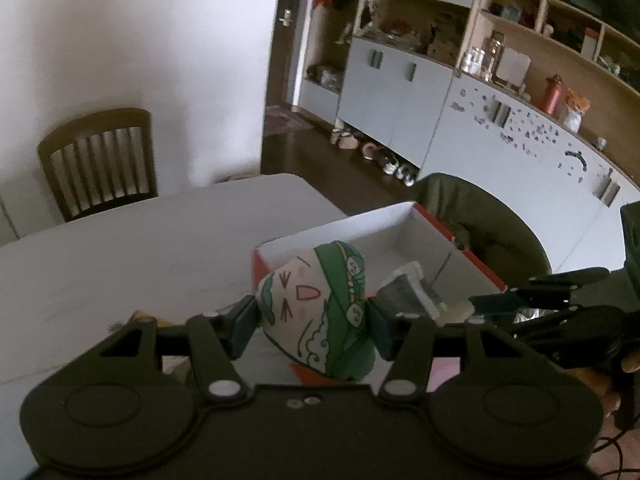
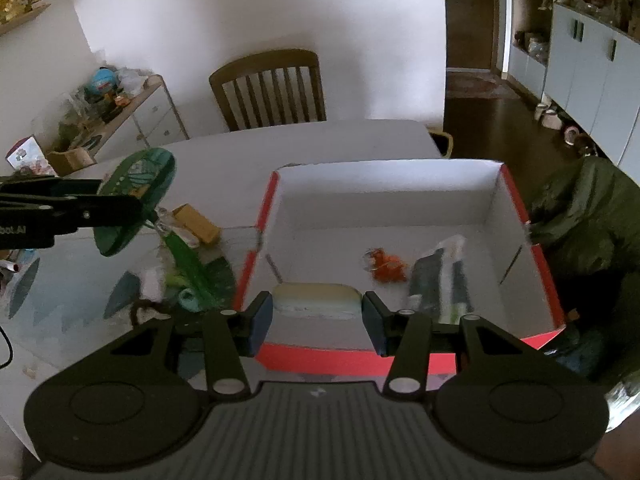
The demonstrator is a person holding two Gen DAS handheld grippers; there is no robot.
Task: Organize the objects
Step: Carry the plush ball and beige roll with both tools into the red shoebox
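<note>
My left gripper (image 1: 312, 320) is shut on a soft plush toy (image 1: 320, 280) with a cartoon face and green hair, held above the white table (image 1: 140, 248). From the right wrist view the left gripper (image 2: 120, 208) comes in from the left with the green plush (image 2: 136, 196) hanging from it. My right gripper (image 2: 318, 322) is shut on a pale oblong block (image 2: 316, 300) over the near edge of the red-and-white cardboard box (image 2: 520, 208). That box (image 1: 400, 224) lies just behind the plush, and the right gripper (image 1: 496, 300) is at its right.
Inside the box lie an orange item (image 2: 384, 266) and dark packets (image 2: 436, 280). Left of the box the table holds a tan carton (image 2: 196, 222) and other small items. A wooden chair (image 2: 272, 88) stands behind the table. A dark green jacket (image 2: 584, 208) lies right of the box.
</note>
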